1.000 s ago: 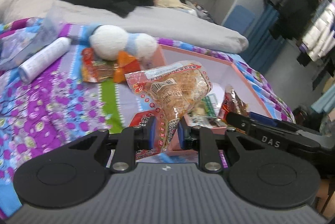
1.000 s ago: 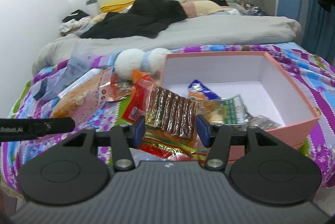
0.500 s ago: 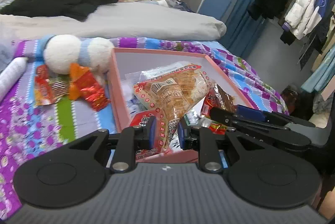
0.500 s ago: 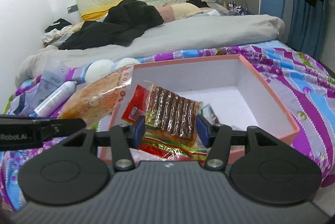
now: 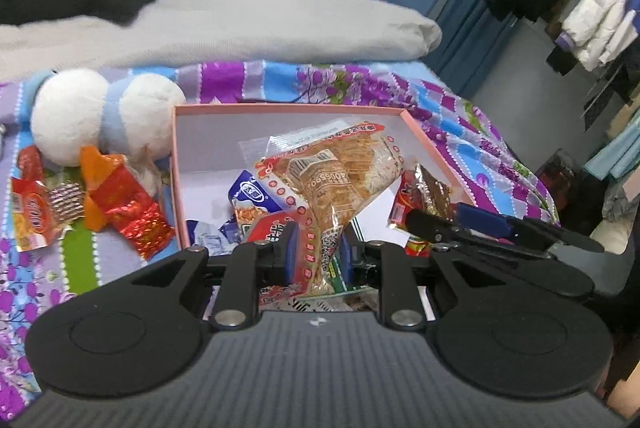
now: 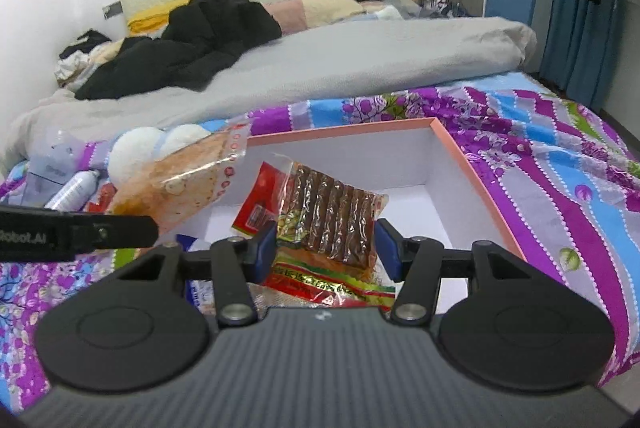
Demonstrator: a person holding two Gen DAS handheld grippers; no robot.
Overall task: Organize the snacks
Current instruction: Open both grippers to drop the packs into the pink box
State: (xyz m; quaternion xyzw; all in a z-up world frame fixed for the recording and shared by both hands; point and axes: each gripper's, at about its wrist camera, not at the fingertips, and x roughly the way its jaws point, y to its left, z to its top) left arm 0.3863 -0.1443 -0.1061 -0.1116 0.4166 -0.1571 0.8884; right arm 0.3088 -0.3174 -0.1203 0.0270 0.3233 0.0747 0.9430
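Holding a clear bag of orange crackers [image 5: 344, 172] at frame centre, our left gripper [image 5: 318, 252] has its jaws narrowed on it, above the pink-rimmed white cardboard box [image 5: 424, 136]. Our right gripper [image 6: 326, 248] clamps a brown ribbed snack packet [image 6: 332, 216] over the same box on the floral purple bedspread [image 6: 560, 180].

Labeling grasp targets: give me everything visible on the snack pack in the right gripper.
The brown-strip snack pack is a flat clear plastic pouch showing a row of dark brown ribbed strips, with a red printed panel at its left end and a green-yellow-red printed band along its near end. The right gripper clamps it across its width between blue pads, holding it tilted, far end raised, above the pink box. Crinkled, glossy, sealed. Only the pads appear to touch it.
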